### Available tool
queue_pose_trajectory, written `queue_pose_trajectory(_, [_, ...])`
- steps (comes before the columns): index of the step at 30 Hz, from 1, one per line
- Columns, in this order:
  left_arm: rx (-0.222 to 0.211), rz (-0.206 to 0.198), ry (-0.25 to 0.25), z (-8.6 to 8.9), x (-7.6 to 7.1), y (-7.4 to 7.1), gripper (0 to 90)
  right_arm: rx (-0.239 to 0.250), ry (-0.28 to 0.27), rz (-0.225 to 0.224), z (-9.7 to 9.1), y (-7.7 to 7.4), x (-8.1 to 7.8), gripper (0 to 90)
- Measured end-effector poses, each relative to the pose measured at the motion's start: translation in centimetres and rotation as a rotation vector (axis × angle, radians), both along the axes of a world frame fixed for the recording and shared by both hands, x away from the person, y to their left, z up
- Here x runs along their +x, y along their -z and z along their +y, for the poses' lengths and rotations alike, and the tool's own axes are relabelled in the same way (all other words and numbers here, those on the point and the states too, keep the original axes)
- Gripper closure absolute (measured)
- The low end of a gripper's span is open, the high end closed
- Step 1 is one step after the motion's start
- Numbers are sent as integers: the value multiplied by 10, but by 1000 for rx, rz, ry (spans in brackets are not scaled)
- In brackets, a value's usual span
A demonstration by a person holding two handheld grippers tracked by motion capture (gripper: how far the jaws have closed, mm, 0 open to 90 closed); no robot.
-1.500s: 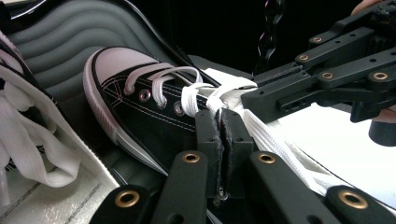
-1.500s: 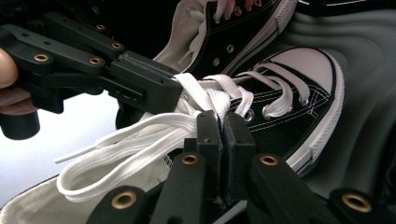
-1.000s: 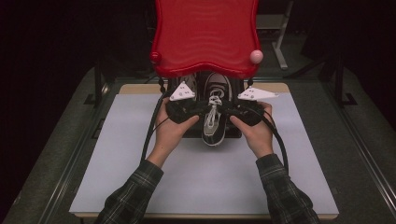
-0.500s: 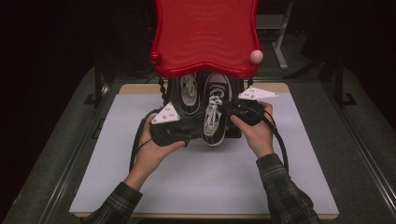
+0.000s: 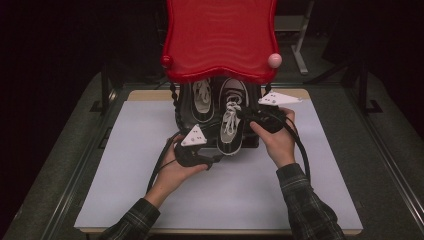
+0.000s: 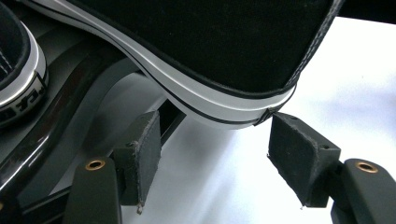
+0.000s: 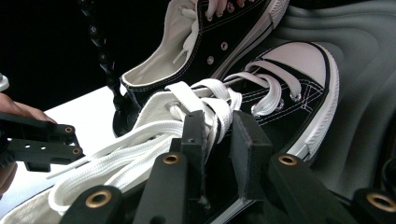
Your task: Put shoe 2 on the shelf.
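Two black canvas shoes with white soles stand on a dark rack (image 5: 251, 141) under a red seat (image 5: 220, 35). The nearer shoe (image 5: 230, 131) has loose white laces (image 7: 140, 135). My right gripper (image 5: 243, 116) sits over its tongue, and in the right gripper view the right gripper (image 7: 218, 140) is shut on a strand of lace. My left gripper (image 5: 216, 159) is by that shoe's heel (image 6: 210, 42). In the left gripper view the left gripper (image 6: 215, 158) is open, its pads apart just below the heel's white sole. The second shoe (image 5: 201, 100) stands to the left.
A white mat (image 5: 225, 200) covers the tabletop toward the person. A black beaded post (image 7: 100, 46) rises at the rack's left side. Dark floor and metal frames surround the table. The left gripper (image 7: 42, 144) also shows at the left of the right gripper view.
My left gripper has drawn back from the laces toward the person, ending at the shoe's heel. The right gripper has stayed at the laces.
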State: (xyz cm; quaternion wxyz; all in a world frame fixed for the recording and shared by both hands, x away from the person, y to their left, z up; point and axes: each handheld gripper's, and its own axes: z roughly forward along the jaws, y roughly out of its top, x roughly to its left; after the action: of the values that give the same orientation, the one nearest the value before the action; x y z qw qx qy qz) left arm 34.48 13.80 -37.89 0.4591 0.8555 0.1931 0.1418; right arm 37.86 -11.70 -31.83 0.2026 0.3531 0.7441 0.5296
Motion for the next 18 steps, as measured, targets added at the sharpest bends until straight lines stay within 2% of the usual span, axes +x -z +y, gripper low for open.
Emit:
queue_pose_trajectory(2, [-7,1,16,1,0,0,359,2,-3,3,0,0,0,746])
queue_pose_trajectory(5, [10,-6,24,0,-1,0,398,2,-4,1,1,0,-1,707])
queue_pose_trajectory(12, [-4,-10,48,-1,-1,-1,465,-3,-28,-1,-12,-6,-20,643])
queue_pose_trajectory(18, [-2,-10,48,-2,-2,0,465,-51,-59,26,-25,13,-41,567])
